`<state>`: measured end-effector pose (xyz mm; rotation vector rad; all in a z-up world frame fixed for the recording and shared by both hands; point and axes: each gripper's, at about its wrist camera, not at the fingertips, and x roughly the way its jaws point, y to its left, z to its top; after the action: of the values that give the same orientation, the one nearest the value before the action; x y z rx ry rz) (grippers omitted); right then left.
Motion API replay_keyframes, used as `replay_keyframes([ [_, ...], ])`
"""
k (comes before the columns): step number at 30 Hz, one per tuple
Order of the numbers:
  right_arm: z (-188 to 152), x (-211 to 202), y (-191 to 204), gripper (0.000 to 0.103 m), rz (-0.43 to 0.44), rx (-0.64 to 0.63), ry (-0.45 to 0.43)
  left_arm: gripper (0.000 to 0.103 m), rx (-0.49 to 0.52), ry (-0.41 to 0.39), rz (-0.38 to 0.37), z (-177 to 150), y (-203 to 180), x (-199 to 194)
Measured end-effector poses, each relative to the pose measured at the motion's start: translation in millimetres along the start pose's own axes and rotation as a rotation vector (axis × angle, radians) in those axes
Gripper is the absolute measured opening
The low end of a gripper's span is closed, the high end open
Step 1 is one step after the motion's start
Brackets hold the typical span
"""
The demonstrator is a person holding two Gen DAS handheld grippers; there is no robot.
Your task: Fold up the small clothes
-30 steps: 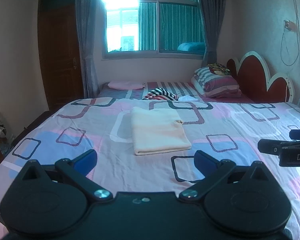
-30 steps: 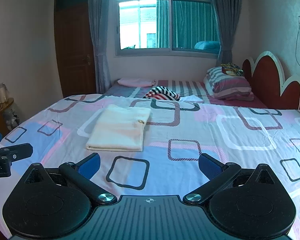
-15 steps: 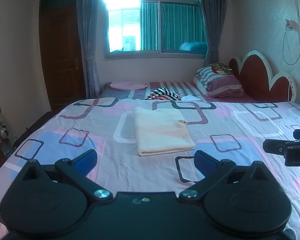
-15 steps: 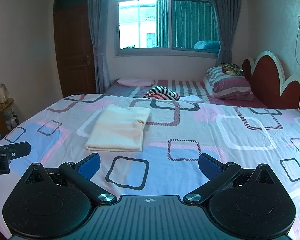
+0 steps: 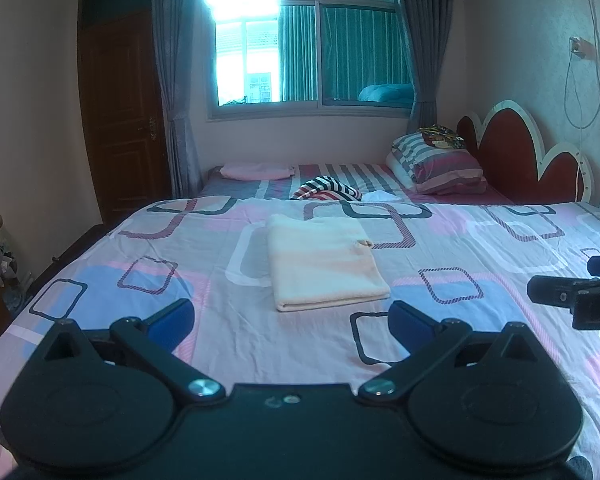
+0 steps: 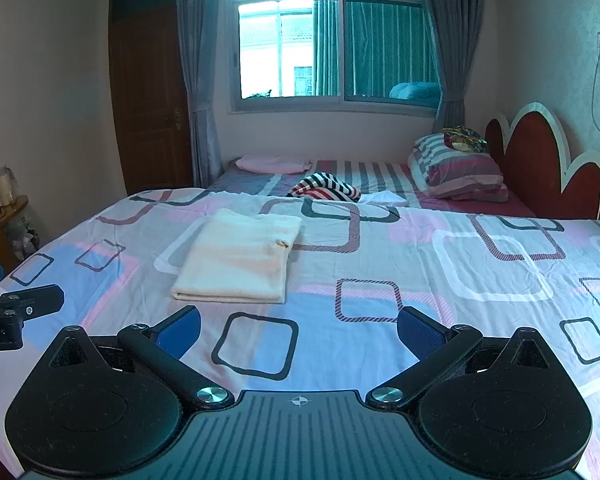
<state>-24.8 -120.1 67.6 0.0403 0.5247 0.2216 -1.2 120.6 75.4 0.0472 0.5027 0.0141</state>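
Note:
A cream garment (image 5: pixel 324 264) lies folded into a flat rectangle on the patterned bedsheet (image 5: pixel 480 240), just beyond my left gripper (image 5: pixel 290 322). It also shows in the right wrist view (image 6: pixel 238 260), ahead and to the left of my right gripper (image 6: pixel 298 326). Both grippers are open and empty, held low over the near part of the bed. The right gripper's fingers (image 5: pixel 560 292) show at the right edge of the left wrist view. The left gripper's fingers (image 6: pixel 28 304) show at the left edge of the right wrist view.
A striped black, white and red garment (image 5: pixel 328 192) and a small white cloth (image 5: pixel 382 196) lie at the bed's far side. A pink pillow (image 5: pixel 256 171) and striped pillows (image 5: pixel 440 160) sit on the second bed. Red headboard (image 5: pixel 516 156) at right, wooden door (image 5: pixel 120 100) at left.
The left gripper has drifted slightly, so the folded garment sits a little further right and lower in its view. The right view is nearly unchanged. Both stay open.

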Motion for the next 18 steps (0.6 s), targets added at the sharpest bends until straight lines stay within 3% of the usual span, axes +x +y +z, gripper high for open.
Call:
replay_keyframes([
  [18, -0.3, -1.0, -3.2, 0.103, 0.001, 0.002, 0.006, 0.102, 0.008, 0.005, -0.009, -1.1, 0.5, 3.0],
])
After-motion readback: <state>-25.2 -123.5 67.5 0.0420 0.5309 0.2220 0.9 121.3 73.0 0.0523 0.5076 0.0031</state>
